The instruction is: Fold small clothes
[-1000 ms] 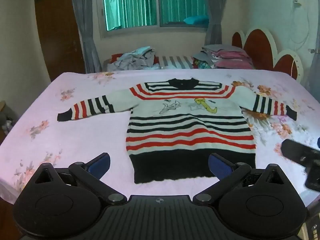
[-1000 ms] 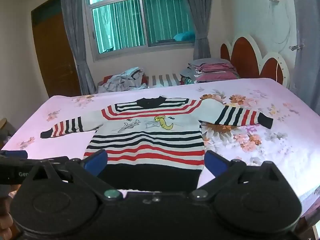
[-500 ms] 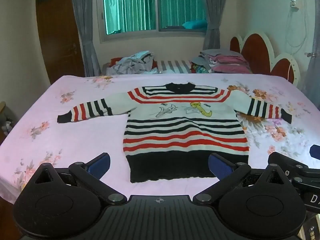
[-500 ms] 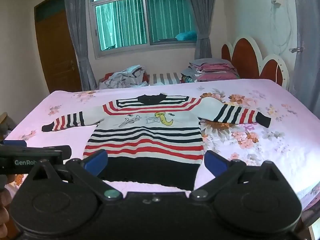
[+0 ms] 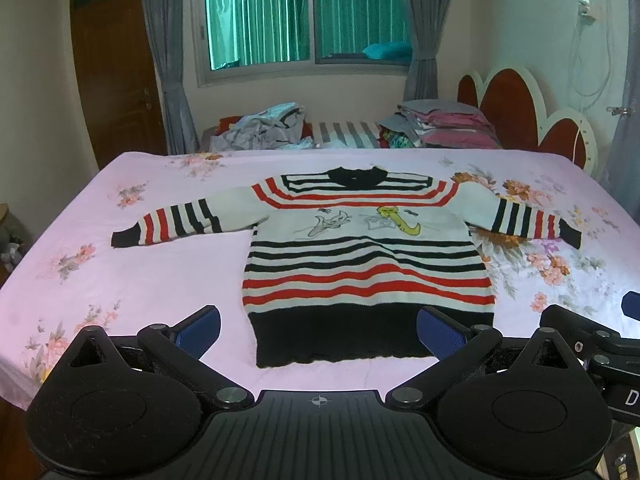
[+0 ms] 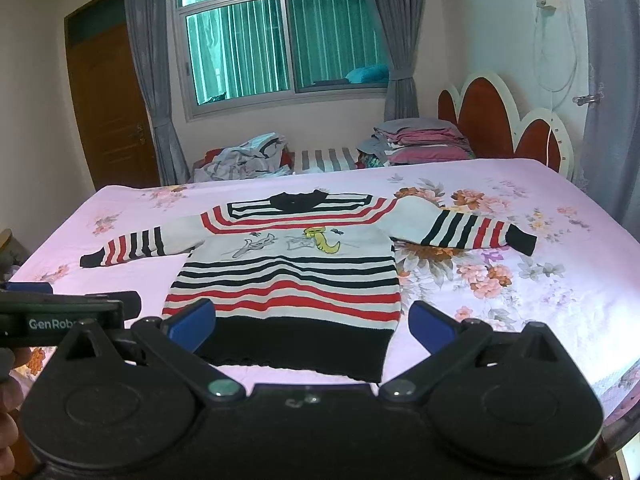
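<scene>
Both grippers empty, poised at the sweater's hem

The left gripper (image 5: 318, 330) and right gripper (image 6: 312, 326) hang with fingers spread wide, holding nothing. Just ahead, the striped sweater (image 5: 366, 256) lies flat on the pink bedsheet (image 5: 160, 280), hem nearest, collar farthest, sleeves out sideways; each gripper seems about equally near its own hem corner.

Striped red, black and white sweater (image 5: 366, 264), lying flat, front up, sleeves spread, unfolded, on pink floral bedsheet (image 5: 152, 280)
</scene>
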Available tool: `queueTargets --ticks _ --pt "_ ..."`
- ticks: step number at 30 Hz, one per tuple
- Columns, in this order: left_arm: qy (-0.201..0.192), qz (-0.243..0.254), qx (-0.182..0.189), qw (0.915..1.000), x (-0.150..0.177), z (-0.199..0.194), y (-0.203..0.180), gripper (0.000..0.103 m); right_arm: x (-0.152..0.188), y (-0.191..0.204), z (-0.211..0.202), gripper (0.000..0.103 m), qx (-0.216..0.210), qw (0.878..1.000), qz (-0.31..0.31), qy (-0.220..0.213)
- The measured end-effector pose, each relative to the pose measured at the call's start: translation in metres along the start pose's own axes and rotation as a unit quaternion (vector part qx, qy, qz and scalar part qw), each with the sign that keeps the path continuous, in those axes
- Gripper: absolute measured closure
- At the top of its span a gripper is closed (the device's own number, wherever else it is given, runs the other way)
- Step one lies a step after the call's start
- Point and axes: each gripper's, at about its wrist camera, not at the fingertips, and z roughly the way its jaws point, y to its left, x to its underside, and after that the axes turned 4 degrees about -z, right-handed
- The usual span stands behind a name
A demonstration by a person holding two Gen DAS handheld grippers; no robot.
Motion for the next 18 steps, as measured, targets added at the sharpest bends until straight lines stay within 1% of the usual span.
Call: queueTargets --ticks 18 --pt "-0.003 -0.002 -0.004 1.0000 0.0076 0.0027 0.0075 0.000 0.0017 0.0063 0.0023 0.000 -0.002 1.000 -0.006 0.001"
